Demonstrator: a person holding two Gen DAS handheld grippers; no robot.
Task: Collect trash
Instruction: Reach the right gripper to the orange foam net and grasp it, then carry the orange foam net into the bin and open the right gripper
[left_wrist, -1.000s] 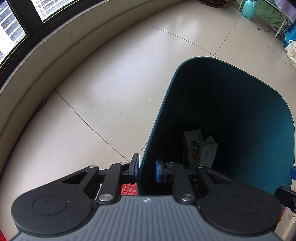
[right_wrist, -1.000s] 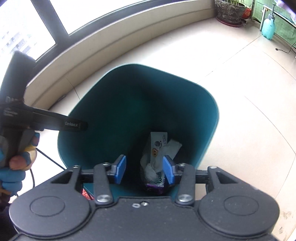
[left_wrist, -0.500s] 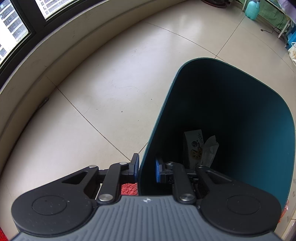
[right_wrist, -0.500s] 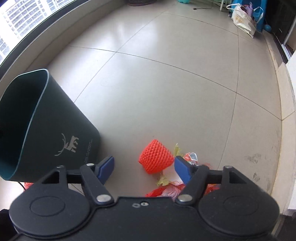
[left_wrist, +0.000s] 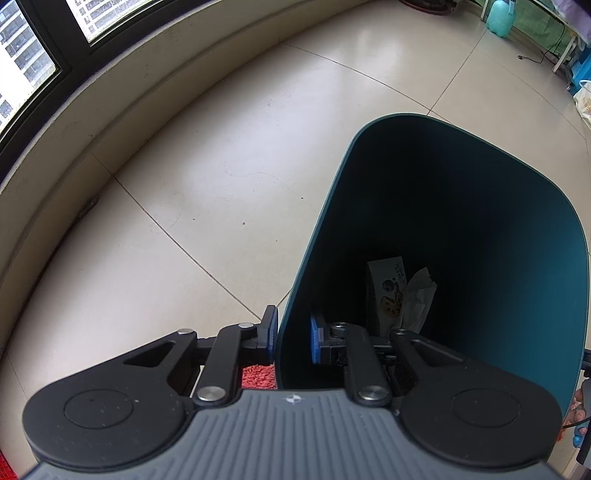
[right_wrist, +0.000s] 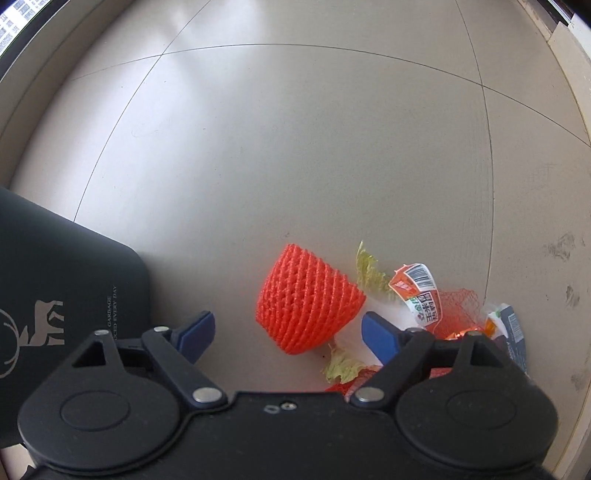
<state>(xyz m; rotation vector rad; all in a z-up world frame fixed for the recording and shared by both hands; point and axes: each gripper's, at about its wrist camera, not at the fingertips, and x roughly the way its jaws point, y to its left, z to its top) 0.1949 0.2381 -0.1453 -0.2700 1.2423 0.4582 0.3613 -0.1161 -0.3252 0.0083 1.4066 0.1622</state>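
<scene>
My left gripper (left_wrist: 293, 338) is shut on the near wall of a dark teal trash bin (left_wrist: 517, 236), one finger outside and one inside. Inside the bin lie a printed packet (left_wrist: 388, 291) and a crumpled tissue (left_wrist: 419, 295). My right gripper (right_wrist: 288, 334) is open and empty, low over the floor. An orange foam fruit net (right_wrist: 306, 299) lies between and just beyond its fingers. Right of it lie a snack wrapper (right_wrist: 419, 291), cabbage leaf scraps (right_wrist: 369, 269) and a red mesh bag (right_wrist: 461, 302). The bin's outer wall (right_wrist: 66, 295) shows at the left.
A curved window ledge (left_wrist: 110, 96) and dark window frame run along the left. A teal spray bottle (left_wrist: 498, 16) and a cable stand on the far tiled floor. A raised wall base (right_wrist: 576, 92) borders the floor at the right.
My right gripper left the bin opening, swung right and down to the trash pile, and its jaws opened wider around the foam net. My left gripper kept its hold on the bin.
</scene>
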